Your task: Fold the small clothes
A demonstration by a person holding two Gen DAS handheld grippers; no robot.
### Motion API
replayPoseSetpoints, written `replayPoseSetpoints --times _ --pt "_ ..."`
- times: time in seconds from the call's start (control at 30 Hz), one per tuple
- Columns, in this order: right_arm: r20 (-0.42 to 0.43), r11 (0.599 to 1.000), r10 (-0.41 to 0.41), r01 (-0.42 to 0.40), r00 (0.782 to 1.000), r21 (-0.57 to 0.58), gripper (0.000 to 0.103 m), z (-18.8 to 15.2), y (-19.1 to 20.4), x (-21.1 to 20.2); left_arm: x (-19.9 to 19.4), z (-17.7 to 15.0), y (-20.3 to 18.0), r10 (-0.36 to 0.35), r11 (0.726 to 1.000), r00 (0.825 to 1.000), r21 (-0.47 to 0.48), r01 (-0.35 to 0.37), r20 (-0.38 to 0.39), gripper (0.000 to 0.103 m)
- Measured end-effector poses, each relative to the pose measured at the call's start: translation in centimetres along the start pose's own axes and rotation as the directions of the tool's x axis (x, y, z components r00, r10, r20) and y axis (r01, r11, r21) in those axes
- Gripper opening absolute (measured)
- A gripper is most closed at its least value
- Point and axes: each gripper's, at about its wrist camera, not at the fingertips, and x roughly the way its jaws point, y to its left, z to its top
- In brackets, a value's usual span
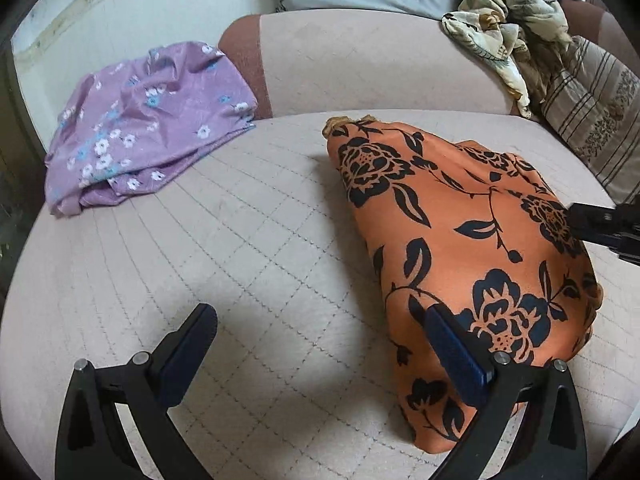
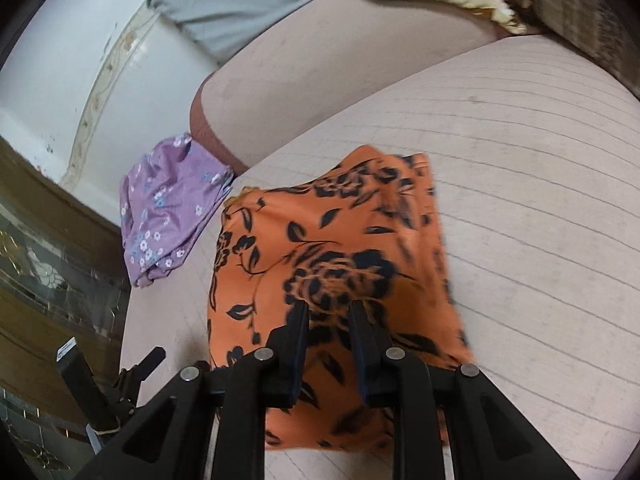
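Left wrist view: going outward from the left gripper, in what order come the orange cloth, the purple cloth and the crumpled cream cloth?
From the left gripper:
1. Orange floral cloth, right beside its right finger.
2. Purple floral cloth, farther off, upper left.
3. Crumpled cream cloth, farthest, upper right on the sofa back.

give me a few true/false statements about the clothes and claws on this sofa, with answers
1. The orange floral garment lies on the seat cushion. True.
2. The left claw is clamped on the purple floral garment. False: its jaws stand wide open with only cushion between them, well away from that garment.
3. The purple garment sits at the cushion's left end in the left wrist view. True.
4. The right claw hovers over bare cushion. False: it is over the orange garment, jaws nearly together.
5. A cream patterned cloth lies crumpled on the backrest. True.
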Motion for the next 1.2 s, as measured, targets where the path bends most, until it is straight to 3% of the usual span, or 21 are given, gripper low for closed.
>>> replayPoseSetpoints --times 0.1,0.17,0.2,0.33,0.57,0.87,0.93,1.07,1.2 --pt "-0.013 0.999 -0.045 0.045 0.999 -0.003 0.024 0.3 0.4 1.8 0.4 -0.1 -0.6 -0.016 1.000 1.000 0.018 0.016 0.016 0.103" --pt "-0.070 0.995 -0.101 0.101 0.992 -0.001 0.025 0.4 -0.3 4.0 1.0 -0.4 -1.3 0.003 0.998 1.000 0.060 -0.005 0.026 0.103" --pt "-0.106 0.995 -0.099 0.101 0.989 0.005 0.025 0.3 -0.9 5.1 1.0 -0.4 -1.4 0.006 0.998 0.999 0.063 -0.008 0.033 0.103" --pt "-0.094 0.997 -0.067 0.069 0.993 0.015 0.024 0.7 -0.9 5.1 0.8 -0.3 -1.5 0.006 0.997 0.999 0.070 -0.008 0.040 0.103" --pt "0.010 0.999 -0.012 0.011 1.000 0.036 0.024 2.8 -0.7 4.3 0.5 -0.4 -1.7 0.011 0.997 0.999 0.075 -0.015 0.050 0.103" --pt "-0.057 0.997 -0.028 0.031 0.998 0.067 0.025 2.7 -1.5 5.2 0.4 -0.4 -1.4 0.009 0.997 0.999 0.077 -0.013 0.052 0.103" --pt "-0.043 0.998 -0.022 0.024 0.999 0.064 0.028 2.6 -1.4 4.7 0.4 -0.4 -1.5 0.009 0.997 0.999 0.078 -0.013 0.053 0.103" --pt "0.014 0.998 0.017 -0.018 1.000 0.066 0.055 2.2 -1.6 3.0 0.4 -0.4 -1.5 0.009 0.997 0.999 0.075 -0.013 0.053 0.103" --pt "0.064 0.999 -0.003 0.000 0.998 0.044 0.055 2.4 -1.3 2.0 0.4 -0.4 -1.6 0.013 0.997 0.998 0.079 -0.018 0.058 0.103"
